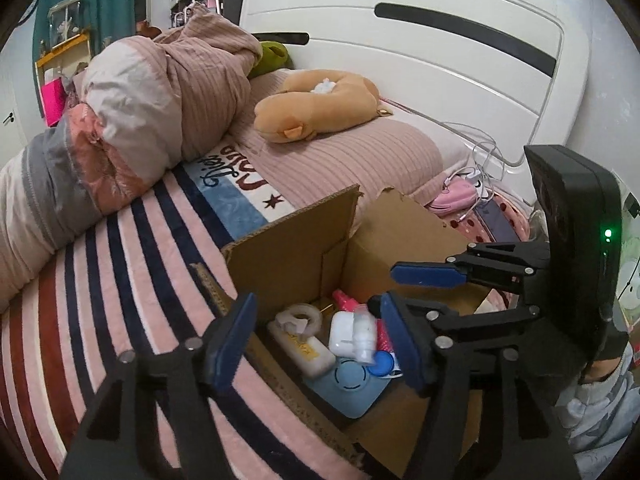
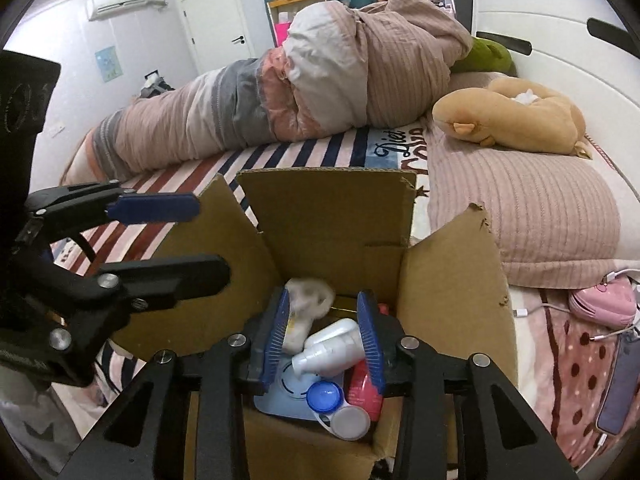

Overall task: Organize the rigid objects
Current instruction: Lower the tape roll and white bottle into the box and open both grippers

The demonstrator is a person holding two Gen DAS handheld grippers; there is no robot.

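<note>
An open cardboard box (image 1: 288,248) (image 2: 332,216) stands on the bed. Inside lie a white bottle (image 2: 332,350), a pink bottle (image 2: 362,394), a blue contact lens case (image 2: 326,398), a light blue flat case (image 1: 348,384), a tape roll (image 1: 298,316) and a cream bar (image 1: 304,350). My left gripper (image 1: 320,340) is open and empty over the box's near left corner. My right gripper (image 2: 326,340) is open, its jaws either side of the white bottle inside the box. The right gripper also shows in the left wrist view (image 1: 412,292), and the left gripper in the right wrist view (image 2: 188,240).
A rolled duvet (image 2: 280,92) lies across the striped bed. An orange plush toy (image 2: 512,116) rests on the pink pillow (image 2: 520,216). A pink pouch (image 2: 604,304), cables and a phone (image 2: 620,388) lie right of the box. The white headboard (image 1: 420,52) stands behind.
</note>
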